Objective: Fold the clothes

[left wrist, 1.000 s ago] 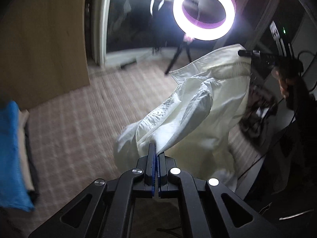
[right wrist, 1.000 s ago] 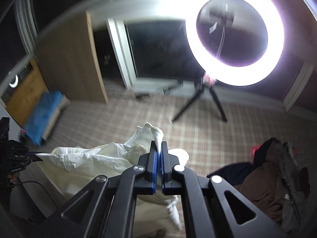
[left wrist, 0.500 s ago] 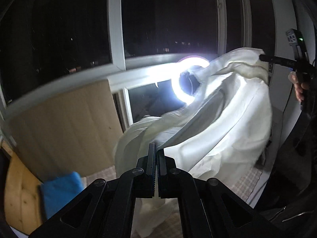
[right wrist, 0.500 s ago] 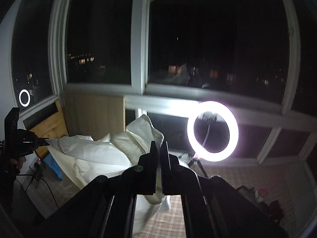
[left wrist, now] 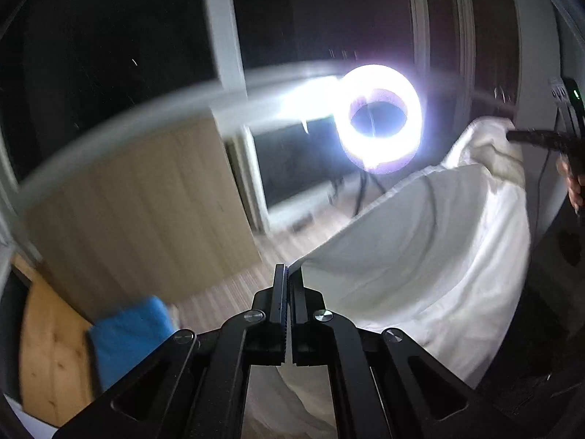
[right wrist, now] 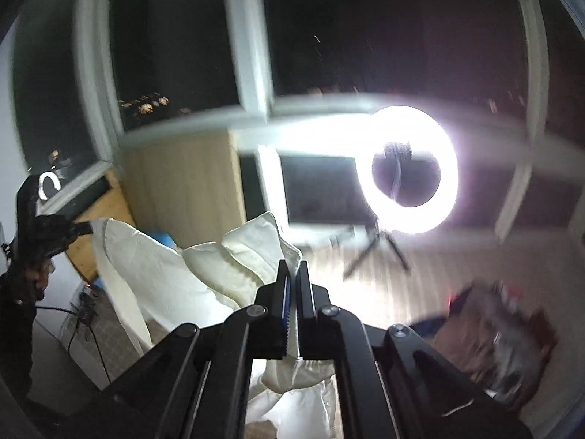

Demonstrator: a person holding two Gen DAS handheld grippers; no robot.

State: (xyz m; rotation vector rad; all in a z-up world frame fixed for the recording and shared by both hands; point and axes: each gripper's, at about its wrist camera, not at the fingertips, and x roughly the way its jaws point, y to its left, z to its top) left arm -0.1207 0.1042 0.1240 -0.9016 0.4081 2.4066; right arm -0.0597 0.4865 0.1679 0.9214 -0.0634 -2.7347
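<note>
Both claws, left claw (left wrist: 289, 274) and right claw (right wrist: 292, 269), are clenched on the crumpled white cotton garment (left wrist: 420, 248), held aloft; folding has seemingly barely begun.

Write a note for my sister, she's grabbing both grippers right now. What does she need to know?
Left gripper: shut on one edge of the white garment.
Right gripper: shut on the opposite edge of the garment.
The garment hangs in the air, stretched between both grippers in front of the ring light.
A blue folded cloth lies at the left; a dark clothes pile waits on the floor at the right.
Done: the garment is picked up and spread.
Left: lay it down and fold it.
</note>
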